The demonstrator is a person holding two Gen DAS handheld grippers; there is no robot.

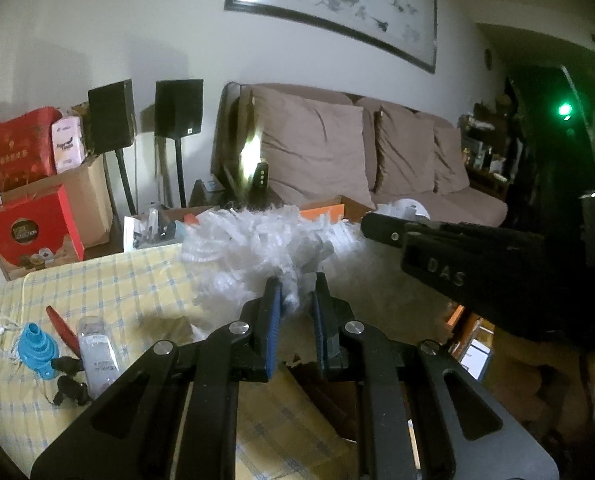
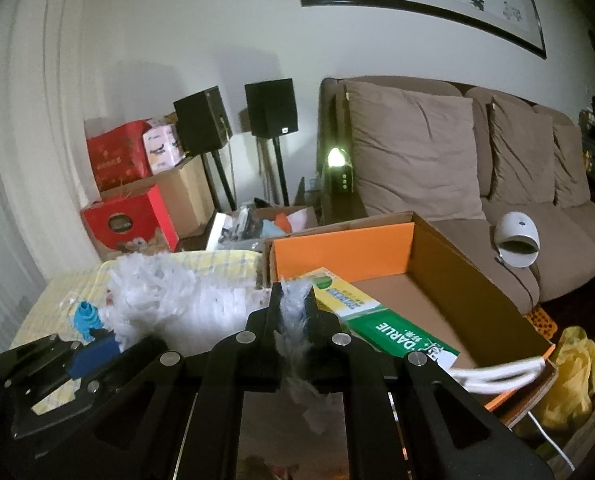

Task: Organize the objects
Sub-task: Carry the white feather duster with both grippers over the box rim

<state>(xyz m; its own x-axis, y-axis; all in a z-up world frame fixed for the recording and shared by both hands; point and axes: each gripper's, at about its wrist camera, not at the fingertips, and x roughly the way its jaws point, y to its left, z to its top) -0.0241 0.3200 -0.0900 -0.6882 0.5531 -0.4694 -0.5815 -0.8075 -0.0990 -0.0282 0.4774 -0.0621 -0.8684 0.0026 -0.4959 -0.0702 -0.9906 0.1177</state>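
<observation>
A fluffy white bundle of shredded plastic strips hangs over the yellow checked tablecloth. My left gripper is shut on its near end, with strips pinched between the blue pads. My right gripper is shut on another tuft of the same bundle. Its black body shows in the left wrist view at the right. In the right wrist view the left gripper sits low at the left. Just beyond the right gripper is an open cardboard box with an orange flap.
The box holds a green and yellow Darlie carton and a white cable. On the cloth lie a blue funnel, a red pen and a clear packet. A brown sofa, red boxes and speakers stand behind.
</observation>
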